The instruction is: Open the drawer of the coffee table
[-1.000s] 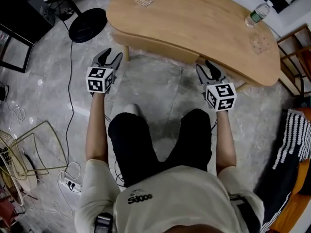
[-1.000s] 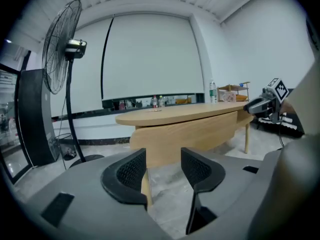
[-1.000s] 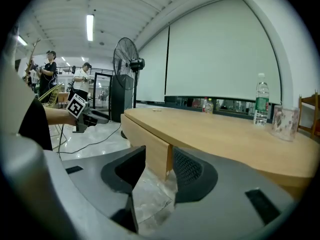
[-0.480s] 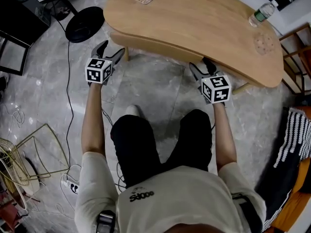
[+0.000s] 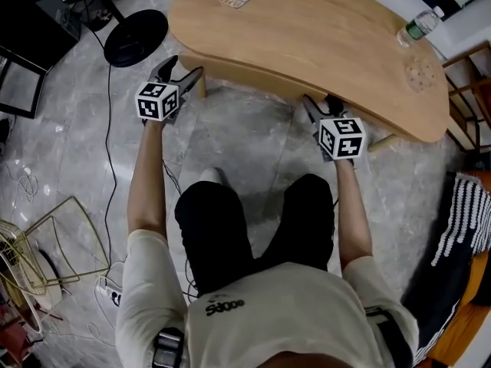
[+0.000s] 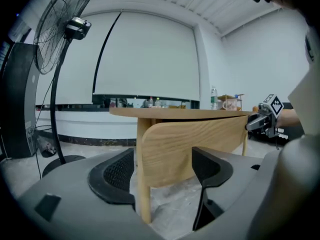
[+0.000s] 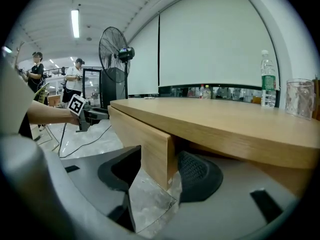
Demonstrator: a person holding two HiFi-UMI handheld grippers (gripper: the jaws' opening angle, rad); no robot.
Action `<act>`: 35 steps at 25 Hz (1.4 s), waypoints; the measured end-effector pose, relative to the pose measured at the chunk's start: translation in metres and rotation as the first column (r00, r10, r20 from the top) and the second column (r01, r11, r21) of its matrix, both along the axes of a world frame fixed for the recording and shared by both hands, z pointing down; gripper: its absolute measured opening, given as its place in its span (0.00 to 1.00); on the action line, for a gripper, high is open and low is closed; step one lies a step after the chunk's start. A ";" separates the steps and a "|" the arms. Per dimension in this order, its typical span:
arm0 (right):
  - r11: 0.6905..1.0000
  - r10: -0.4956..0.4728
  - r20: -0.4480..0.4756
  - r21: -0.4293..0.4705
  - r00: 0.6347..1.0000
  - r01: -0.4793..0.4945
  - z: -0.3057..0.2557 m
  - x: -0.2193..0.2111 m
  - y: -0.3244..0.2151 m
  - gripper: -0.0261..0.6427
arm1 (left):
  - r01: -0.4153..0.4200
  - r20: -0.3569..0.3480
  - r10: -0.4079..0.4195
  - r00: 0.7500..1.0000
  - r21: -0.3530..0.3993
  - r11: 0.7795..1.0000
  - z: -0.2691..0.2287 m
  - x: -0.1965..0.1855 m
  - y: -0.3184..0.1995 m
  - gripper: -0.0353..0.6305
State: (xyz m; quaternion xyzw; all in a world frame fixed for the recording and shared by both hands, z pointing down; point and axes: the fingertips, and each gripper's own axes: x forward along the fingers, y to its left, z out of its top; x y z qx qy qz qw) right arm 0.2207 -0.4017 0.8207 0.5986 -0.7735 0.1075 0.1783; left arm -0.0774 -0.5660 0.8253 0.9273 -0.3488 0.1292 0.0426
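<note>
The wooden coffee table (image 5: 307, 29) has a curved drawer front (image 5: 245, 73) under its near edge. My left gripper (image 5: 186, 67) stands open at the drawer's left end. In the left gripper view the drawer front (image 6: 190, 144) and a table leg (image 6: 144, 184) sit between its wide jaws, untouched. My right gripper (image 5: 321, 102) is open at the right end. In the right gripper view the drawer front's end (image 7: 155, 149) lies between the fingers (image 7: 200, 176), with a gap on the left side. Both sets of jaws have just been opening.
A standing fan's base (image 5: 136, 38) sits on the floor left of the table, with a cable trailing from it. A water bottle (image 5: 418, 25) stands at the table's far right. A gold wire frame (image 5: 38, 244) is at the left, a wooden chair (image 5: 460, 90) at the right.
Both grippers have moved forward to the two ends of the drawer front, and their jaws have spread wider.
</note>
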 end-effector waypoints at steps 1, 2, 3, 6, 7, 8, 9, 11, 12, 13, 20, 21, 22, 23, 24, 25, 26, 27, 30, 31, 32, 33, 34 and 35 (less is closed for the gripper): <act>1.000 0.002 0.003 0.002 1.000 -0.002 0.000 0.001 0.000 0.37 | -0.004 -0.002 0.004 1.000 0.001 1.000 -0.002 0.001 0.000 0.61; 1.000 0.003 0.005 0.003 1.000 -0.003 0.000 0.002 0.000 0.35 | -0.009 0.002 0.009 1.000 0.001 1.000 -0.004 0.002 0.001 0.60; 1.000 0.004 0.003 0.003 1.000 -0.004 0.000 0.002 0.000 0.35 | -0.014 0.013 0.014 1.000 0.001 1.000 -0.004 0.003 0.002 0.58; 1.000 0.005 -0.006 -0.002 1.000 -0.005 0.000 0.001 0.000 0.35 | -0.007 0.036 0.007 0.999 -0.011 1.000 -0.005 0.005 0.002 0.53; 1.000 0.005 -0.008 -0.002 1.000 -0.005 0.000 0.001 0.001 0.33 | -0.001 0.034 0.002 0.999 -0.016 1.000 -0.005 0.004 0.002 0.52; 1.000 0.005 -0.009 -0.002 1.000 -0.005 -0.001 0.000 0.001 0.31 | 0.004 0.032 -0.003 0.999 -0.021 1.000 -0.006 0.003 0.002 0.52; 1.000 0.005 -0.007 -0.002 1.000 -0.005 -0.001 0.000 0.002 0.30 | 0.008 0.032 -0.007 0.999 -0.026 1.000 -0.006 0.003 0.002 0.51; 1.000 0.001 -0.001 -0.006 1.000 -0.001 -0.002 0.000 0.004 0.29 | 0.015 0.040 -0.014 0.999 -0.036 0.999 -0.006 0.002 0.003 0.49; 1.000 -0.002 0.000 -0.010 1.000 0.002 -0.002 0.000 0.005 0.28 | 0.018 0.045 -0.016 0.999 -0.040 0.999 -0.006 0.002 0.005 0.49; 1.000 -0.006 0.001 -0.016 1.000 0.006 -0.001 -0.001 0.006 0.28 | 0.020 0.050 -0.018 0.999 -0.043 0.999 -0.006 0.001 0.006 0.49; 0.999 -0.023 0.004 -0.027 1.000 0.024 -0.002 -0.006 0.025 0.28 | 0.031 0.049 -0.028 0.998 -0.051 0.998 -0.005 -0.007 0.025 0.49; 0.999 -0.031 0.000 -0.031 1.000 0.031 -0.002 -0.008 0.028 0.28 | 0.036 0.046 -0.034 0.998 -0.051 0.998 -0.005 -0.009 0.028 0.49; 0.999 -0.040 -0.005 -0.036 0.999 0.040 -0.001 -0.010 0.031 0.28 | 0.041 0.045 -0.039 0.998 -0.052 0.998 -0.005 -0.012 0.032 0.49; 0.998 -0.050 -0.010 -0.042 0.999 0.050 -0.001 -0.012 0.035 0.28 | 0.045 0.045 -0.043 0.998 -0.054 0.998 -0.004 -0.014 0.036 0.49; 0.997 -0.060 -0.015 -0.047 0.998 0.059 0.000 -0.014 0.039 0.28 | 0.048 0.047 -0.046 0.998 -0.057 0.997 -0.004 -0.016 0.040 0.49; 0.996 -0.069 -0.019 -0.052 0.997 0.068 0.000 -0.015 0.042 0.27 | 0.051 0.050 -0.048 0.998 -0.060 0.997 -0.004 -0.017 0.043 0.49; 0.996 -0.076 -0.022 -0.057 0.997 0.074 0.000 -0.016 0.046 0.27 | 0.054 0.051 -0.050 0.997 -0.062 0.997 -0.005 -0.019 0.047 0.49; 0.995 -0.081 -0.024 -0.061 0.996 0.079 0.000 -0.018 0.050 0.27 | 0.057 0.051 -0.054 0.997 -0.062 0.996 -0.005 -0.020 0.052 0.49; 0.993 -0.093 -0.023 -0.070 0.995 0.091 0.000 -0.022 0.061 0.27 | 0.072 0.044 -0.070 0.997 -0.058 0.996 -0.004 -0.025 0.066 0.49; 0.993 -0.097 -0.020 -0.072 0.995 0.095 0.000 -0.023 0.065 0.27 | 0.080 0.042 -0.077 0.996 -0.056 0.995 -0.004 -0.027 0.070 0.49; 0.992 -0.100 -0.018 -0.073 0.995 0.098 0.000 -0.024 0.068 0.27 | 0.087 0.043 -0.085 0.995 -0.056 0.995 -0.004 -0.028 0.073 0.49; 0.992 -0.102 -0.015 -0.074 0.995 0.101 0.000 -0.025 0.070 0.26 | 0.096 0.045 -0.093 0.995 -0.057 0.994 -0.004 -0.029 0.075 0.49; 0.992 -0.104 -0.011 -0.075 0.994 0.103 -0.001 -0.025 0.071 0.26 | 0.104 0.049 -0.101 0.994 -0.059 0.993 -0.004 -0.030 0.077 0.49; 0.991 -0.106 -0.007 -0.078 0.994 0.105 -0.001 -0.026 0.072 0.25 | 0.111 0.054 -0.108 0.993 -0.062 0.992 -0.004 -0.031 0.077 0.48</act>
